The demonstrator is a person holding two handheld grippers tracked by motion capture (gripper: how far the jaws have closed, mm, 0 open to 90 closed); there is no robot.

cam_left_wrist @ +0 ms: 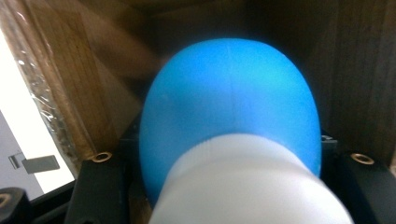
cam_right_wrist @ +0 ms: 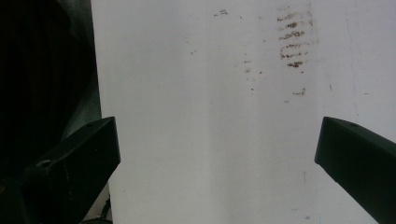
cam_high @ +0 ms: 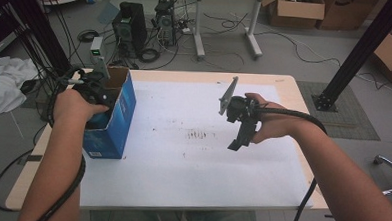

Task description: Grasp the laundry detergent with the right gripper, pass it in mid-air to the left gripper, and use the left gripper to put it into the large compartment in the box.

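Left gripper point(cam_high: 95, 93) reaches down into the open top of the blue box point(cam_high: 114, 122), which stands at the table's point(cam_high: 285, 84) left edge. Inside, a blue ball point(cam_left_wrist: 229, 107) with a white part point(cam_left_wrist: 247, 182) sits between its jaws; they look closed on it, though the close blurred view hides the contact. Right gripper point(cam_high: 240, 140) hangs over the white sheet point(cam_high: 181, 180), jaws spread wide, nothing between them. Brown smudges point(cam_right_wrist: 293, 42) mark the sheet.

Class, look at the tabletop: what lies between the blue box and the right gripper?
In the high view, only bare white sheet with faint brown smudges lies between the blue box and the right gripper.
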